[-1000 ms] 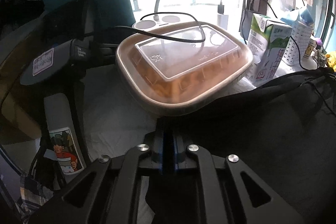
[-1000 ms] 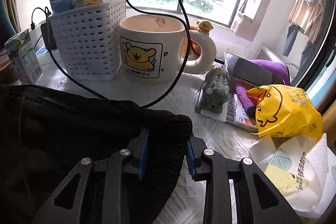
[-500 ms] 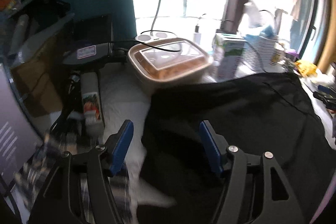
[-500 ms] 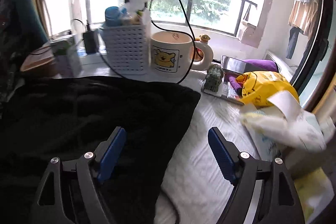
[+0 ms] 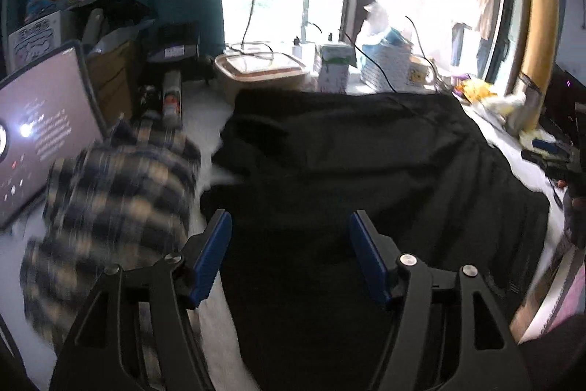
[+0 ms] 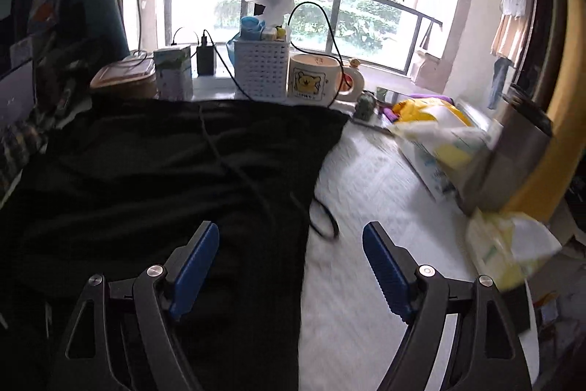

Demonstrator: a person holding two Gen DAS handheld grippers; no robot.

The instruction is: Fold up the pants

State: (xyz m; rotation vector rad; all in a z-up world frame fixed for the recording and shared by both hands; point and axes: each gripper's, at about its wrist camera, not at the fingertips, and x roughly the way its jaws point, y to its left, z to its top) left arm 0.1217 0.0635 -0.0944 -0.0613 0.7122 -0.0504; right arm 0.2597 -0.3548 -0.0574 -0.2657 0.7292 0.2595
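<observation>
Both grippers drew back; pants [image 5: 366,163] lie beyond parted fingers [image 5: 214,255].

— Those pants [image 5: 366,171] are a matt black cloth, soft-looking, with hardly any shine.

— And the checked garment [image 5: 110,193] beside them is woven cloth too, blurred, so I can't judge the weave. The bench [image 6: 366,193] has a white cover with a fine ribbed texture.

— The left claw [image 5: 289,259] has matt black arms, likely plastic, with ridged blue pads [image 5: 214,255] and shiny metal screw heads. The right claw [image 6: 289,273] looks the same.

— The mug [image 6: 311,81] is glossy ceramic. The basket [image 6: 260,68] is white perforated plastic, and the food box [image 5: 262,70] has a clear glossy lid.

— The carton [image 6: 173,72] looks like printed paperboard.
</observation>
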